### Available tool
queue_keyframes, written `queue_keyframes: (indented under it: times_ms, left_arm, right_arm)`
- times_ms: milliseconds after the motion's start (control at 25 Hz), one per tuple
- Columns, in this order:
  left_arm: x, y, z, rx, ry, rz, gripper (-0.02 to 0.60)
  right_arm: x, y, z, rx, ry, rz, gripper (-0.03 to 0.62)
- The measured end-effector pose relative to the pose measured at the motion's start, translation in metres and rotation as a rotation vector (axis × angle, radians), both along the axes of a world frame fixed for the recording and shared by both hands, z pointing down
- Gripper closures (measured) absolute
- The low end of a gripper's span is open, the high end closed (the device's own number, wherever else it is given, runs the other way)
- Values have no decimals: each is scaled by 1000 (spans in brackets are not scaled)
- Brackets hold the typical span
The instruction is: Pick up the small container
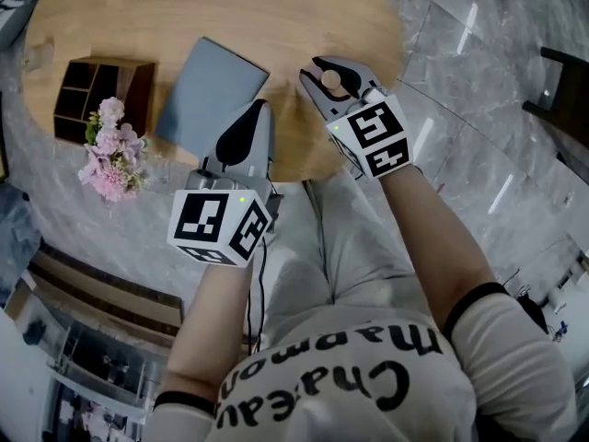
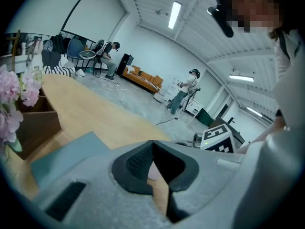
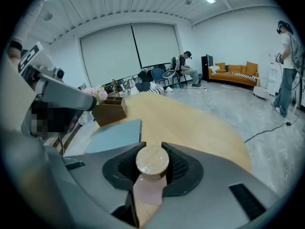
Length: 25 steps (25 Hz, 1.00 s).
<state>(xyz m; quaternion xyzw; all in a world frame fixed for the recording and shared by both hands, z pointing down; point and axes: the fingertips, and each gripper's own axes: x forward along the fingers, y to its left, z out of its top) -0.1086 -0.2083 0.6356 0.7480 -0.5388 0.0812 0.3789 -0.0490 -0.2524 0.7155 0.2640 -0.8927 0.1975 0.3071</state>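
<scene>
Right tongs [image 1: 333, 72]: we are gripping the container [image 3: 152, 162] between the jaws, by the table's [image 1: 193, 7] near edge.
Left tongs [image 1: 260, 109]: we are keeping them closed, empty, beside the mat [image 1: 210, 95].
Room: bare wood is lying open beyond.

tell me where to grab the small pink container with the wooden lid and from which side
Grip the small container by its round wooden lid, squeezing opposite sides of the rim, coming from the near side, angled down. It stands upright, lid topmost and clear. The right tongs hold it so.
</scene>
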Motion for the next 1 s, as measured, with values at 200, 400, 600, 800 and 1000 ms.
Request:
queue_keyframes:
  times_ms: [200,400,600,800,1000]
  left_arm:
    - [2,0,-33,19,-13,8,568]
    - [1,-6,-78,64,-22,14,568]
    - [2,-12,-136,132,-30,10,567]
    - [-9,-10,-189,175,-64,-26,568]
    - [-21,-16,-252,297,-98,-18,568]
  right_arm:
    - [-1,8,-24,-30,-4,-7,493]
    - [-2,9,-71,-17,-24,2,493]
    - [1,4,-131,3,-48,26,493]
    - [6,-10,-200,65,-63,45,493]
    - [-5,-28,-281,174,-113,39,493]
